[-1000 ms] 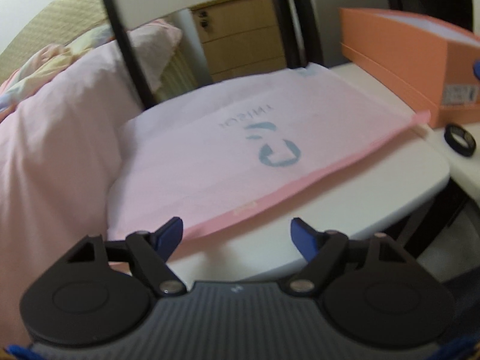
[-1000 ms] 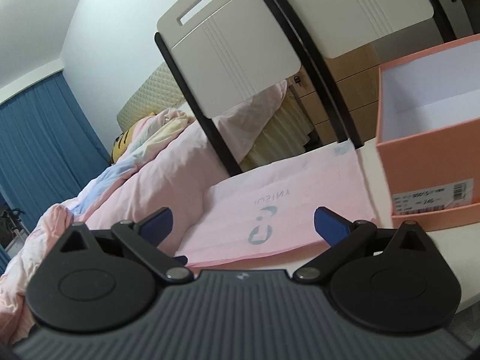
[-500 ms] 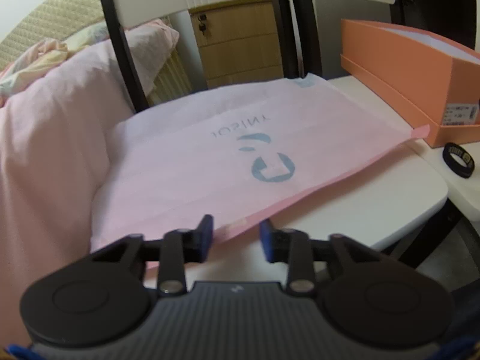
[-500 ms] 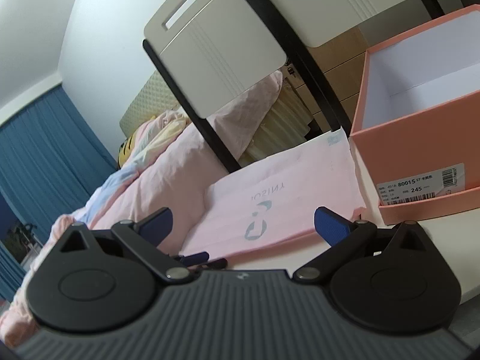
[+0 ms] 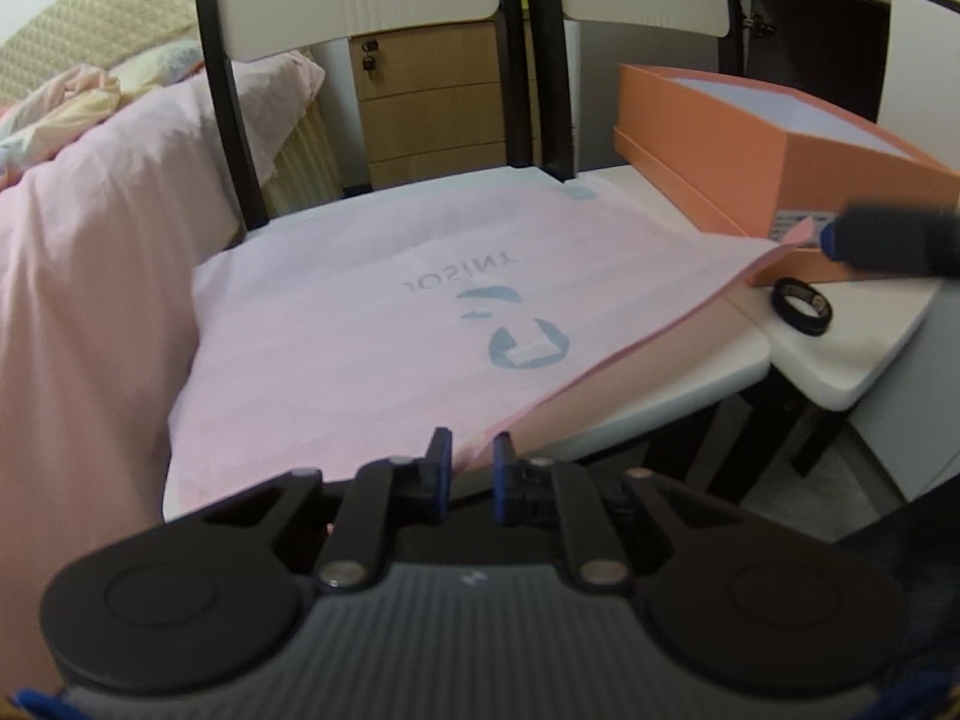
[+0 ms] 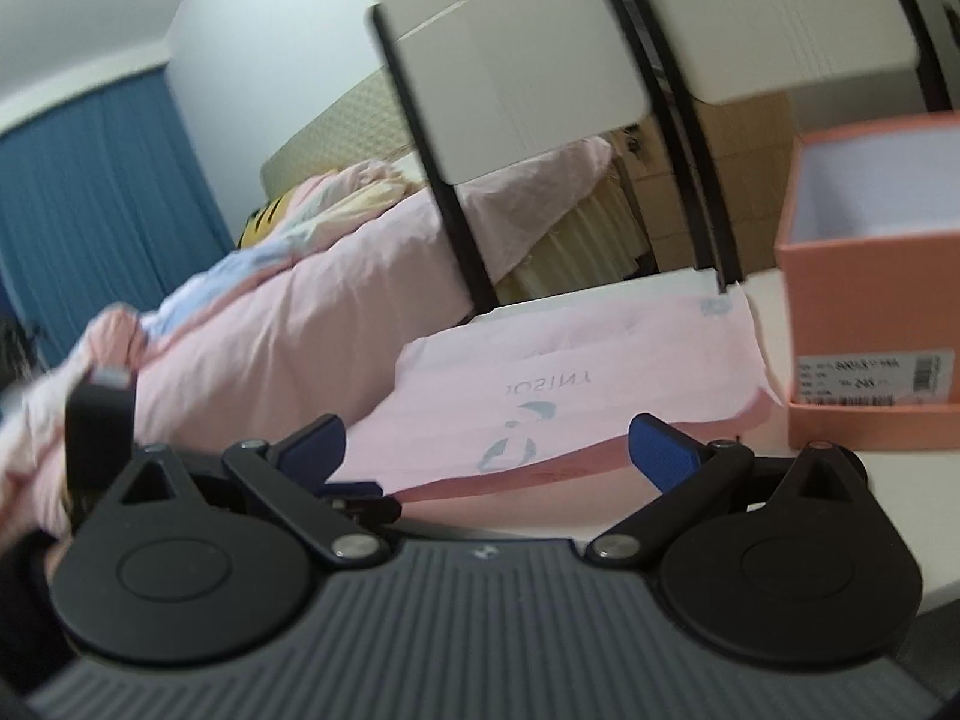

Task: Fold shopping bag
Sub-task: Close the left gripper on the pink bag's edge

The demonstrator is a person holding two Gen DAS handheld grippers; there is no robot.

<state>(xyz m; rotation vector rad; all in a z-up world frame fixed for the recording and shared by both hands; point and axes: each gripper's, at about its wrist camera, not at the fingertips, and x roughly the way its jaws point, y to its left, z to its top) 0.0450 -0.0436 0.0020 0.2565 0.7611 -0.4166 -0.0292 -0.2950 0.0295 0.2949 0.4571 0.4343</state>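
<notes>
Since a second ago the left gripper [image 5: 471, 456] has narrowed from wide apart and is closing on the near edge of the flat pale-pink paper shopping bag [image 5: 384, 324], whose edge sits between the blue pads, not visibly pinched yet. The bag lies on the white counter [image 5: 708, 360], just beside the open salmon-orange cardboard shoe box [image 5: 750, 156]. The right gripper [image 6: 486, 450] stands released, its jaws wide, near the bag's corner by the box. This looks like the grasp before the first fold; next both grippers likely need a firm pinch, then a lift of that edge away from the box-side front. Only the left view shows the black ring [image 5: 801, 306] near the box; only the right view shows the blue curtain [image 6: 102, 210].
</notes>
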